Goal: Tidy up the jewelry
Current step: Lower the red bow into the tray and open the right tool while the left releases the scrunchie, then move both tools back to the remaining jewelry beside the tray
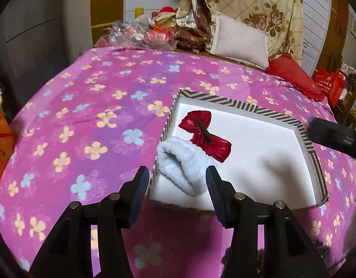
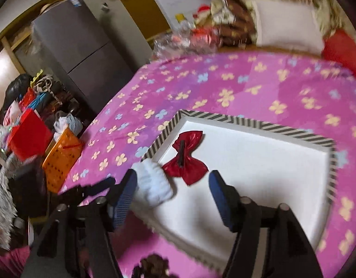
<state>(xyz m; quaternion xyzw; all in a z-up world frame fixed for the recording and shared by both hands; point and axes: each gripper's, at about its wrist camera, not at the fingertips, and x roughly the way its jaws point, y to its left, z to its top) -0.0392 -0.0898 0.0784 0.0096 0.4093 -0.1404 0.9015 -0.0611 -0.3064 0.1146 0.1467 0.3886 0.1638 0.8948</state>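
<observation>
Placing stage: fluffy pale-blue scrunchie [image 1: 184,164] and shiny red bow clip [image 1: 204,136] lying lower left in striped-rim white tray [image 1: 247,106]; left gripper [image 1: 175,185] and right gripper [image 2: 172,192] both wide, empty. Next, probably: fetching another piece.

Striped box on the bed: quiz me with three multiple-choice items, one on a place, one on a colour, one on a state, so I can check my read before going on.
1. Where does the fluffy scrunchie lie?
A. Over the left rim of the striped box, beside the bow clip
B. On the grey pillow
C. On the orange bag

2. What colour is the bow clip?
A. Gold
B. Red
C. Green

3. How does the left gripper stand?
A. Shut on the bow clip
B. Shut on the box rim
C. Open, gripping nothing

Answers:
1 A: the pale blue scrunchie drapes across the box's left edge, touching the bow's lower wing.
2 B: the left wrist view shows shiny red fabric with a dark clip bar across its middle.
3 C: its blue pads stand apart either side of the scrunchie, pressing on nothing.
</observation>
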